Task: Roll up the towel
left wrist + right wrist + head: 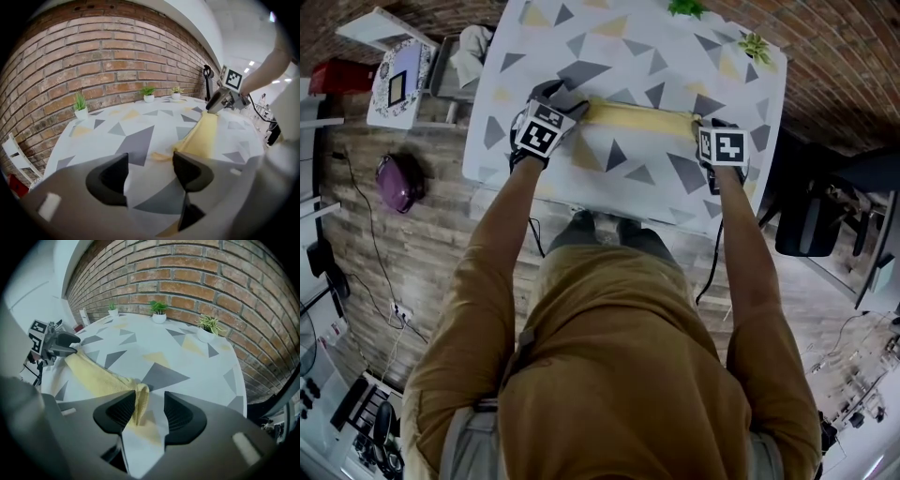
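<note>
A yellow towel (pixel 637 117) lies as a long narrow roll across the near part of the triangle-patterned table (pixel 619 56). My left gripper (pixel 574 105) is at its left end. In the left gripper view, the jaws (pixel 150 161) stand open over bare cloth, and the towel (pixel 204 136) runs off past the right jaw. My right gripper (pixel 705 129) is at the other end. In the right gripper view, its jaws (pixel 150 399) straddle the towel's folded end (pixel 138 401), which rests against the left pad with a gap to the right pad.
Small potted plants (pixel 755 45) (pixel 159 311) (pixel 80 105) stand along the table's far edge by the brick wall. A white chair (pixel 403 66) and a purple bag (pixel 398 180) are on the floor at the left. A black chair (pixel 811 220) stands at the right.
</note>
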A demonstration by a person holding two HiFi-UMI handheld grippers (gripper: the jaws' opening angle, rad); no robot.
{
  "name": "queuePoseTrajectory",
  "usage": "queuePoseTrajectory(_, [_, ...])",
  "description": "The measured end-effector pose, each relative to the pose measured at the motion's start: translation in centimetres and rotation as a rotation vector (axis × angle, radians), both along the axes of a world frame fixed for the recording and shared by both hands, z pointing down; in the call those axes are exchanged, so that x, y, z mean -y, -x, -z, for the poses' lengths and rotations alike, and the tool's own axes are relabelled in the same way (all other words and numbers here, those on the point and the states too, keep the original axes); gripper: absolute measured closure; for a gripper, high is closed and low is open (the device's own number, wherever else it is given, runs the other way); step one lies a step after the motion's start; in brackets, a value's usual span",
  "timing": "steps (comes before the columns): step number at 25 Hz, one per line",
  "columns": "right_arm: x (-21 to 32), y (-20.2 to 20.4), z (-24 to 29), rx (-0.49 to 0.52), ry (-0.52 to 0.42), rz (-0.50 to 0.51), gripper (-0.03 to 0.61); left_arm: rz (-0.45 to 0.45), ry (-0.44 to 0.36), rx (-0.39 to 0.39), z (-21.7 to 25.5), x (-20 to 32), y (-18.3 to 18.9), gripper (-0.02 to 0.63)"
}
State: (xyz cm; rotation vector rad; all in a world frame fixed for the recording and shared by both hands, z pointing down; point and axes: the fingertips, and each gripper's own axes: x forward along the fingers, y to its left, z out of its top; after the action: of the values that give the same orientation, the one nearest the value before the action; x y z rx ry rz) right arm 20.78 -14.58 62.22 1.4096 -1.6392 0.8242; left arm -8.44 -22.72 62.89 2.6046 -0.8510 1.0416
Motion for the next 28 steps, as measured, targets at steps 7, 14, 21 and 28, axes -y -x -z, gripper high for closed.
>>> queuePoseTrajectory(7, [-0.3,-0.2,0.2,0.029,0.002,-0.019,0.382,-0.003,0.037,-0.028,0.0,-0.2,0.1,0.285])
queuePoseTrajectory(14, [-0.6,-0.5,0.9,0.050,-0.019,-0.036,0.382,0.012,0.031,-0.071,0.4,-0.3,0.5,0.287])
queuePoseTrajectory(21, [-0.2,-0.6,2.0,0.120,-0.050,-0.082,0.382,0.043,0.042,-0.140,1.3,-0.2,0.7,0.287])
queuePoseTrajectory(28, [-0.2,-0.9,2.6,0.150,-0.053,-0.101,0.382,0.070,0.073,-0.198,1.9,0.0,0.8,0.287])
